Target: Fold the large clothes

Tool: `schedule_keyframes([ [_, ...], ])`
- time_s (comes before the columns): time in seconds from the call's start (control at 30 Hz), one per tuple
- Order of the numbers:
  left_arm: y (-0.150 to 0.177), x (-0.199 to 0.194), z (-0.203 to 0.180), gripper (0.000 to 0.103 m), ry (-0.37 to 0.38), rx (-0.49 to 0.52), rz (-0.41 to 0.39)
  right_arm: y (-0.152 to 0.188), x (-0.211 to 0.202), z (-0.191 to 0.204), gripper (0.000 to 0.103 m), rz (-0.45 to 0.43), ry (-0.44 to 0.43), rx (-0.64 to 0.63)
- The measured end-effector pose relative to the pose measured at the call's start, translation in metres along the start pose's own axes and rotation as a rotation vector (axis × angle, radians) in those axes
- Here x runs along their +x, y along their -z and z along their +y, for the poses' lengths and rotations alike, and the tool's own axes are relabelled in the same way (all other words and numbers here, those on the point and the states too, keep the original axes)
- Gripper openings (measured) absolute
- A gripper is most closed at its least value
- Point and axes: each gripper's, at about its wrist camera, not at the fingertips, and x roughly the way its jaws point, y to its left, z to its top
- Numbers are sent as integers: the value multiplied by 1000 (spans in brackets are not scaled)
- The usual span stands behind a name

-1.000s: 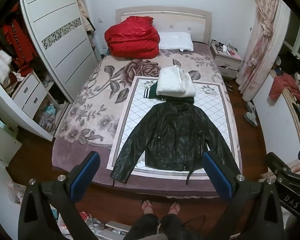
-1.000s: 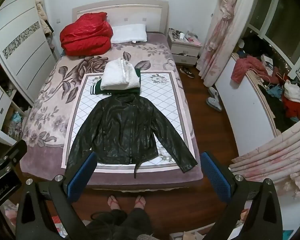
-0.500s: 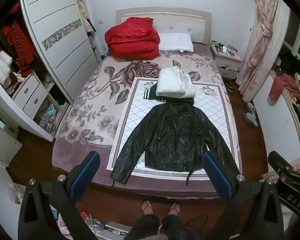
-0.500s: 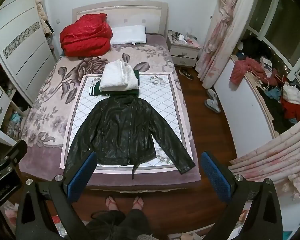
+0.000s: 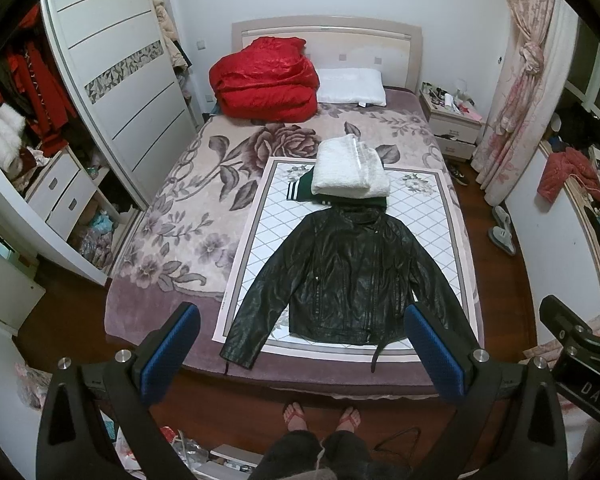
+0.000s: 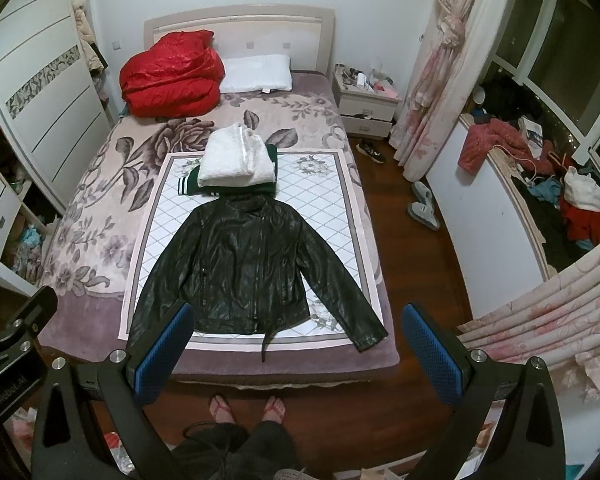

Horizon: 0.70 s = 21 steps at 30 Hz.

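two claws agape | left view: wardrobe (image 5: 112, 92) | right view: windowsill clothes (image 6: 540, 176)

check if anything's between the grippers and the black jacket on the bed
Nothing visible blocks either one. The left gripper and right gripper are open above the black jacket, which lies flat on the bed.

Red duvet (image 5: 266, 80) beside white pillow (image 5: 350, 87) (bed's head).
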Motion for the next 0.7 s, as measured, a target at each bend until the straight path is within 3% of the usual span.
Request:
schedule_keyframes([
  [0.7,-7,-3,3,103,-4,-4,-7,2,-2,6,103,-7,2,3],
])
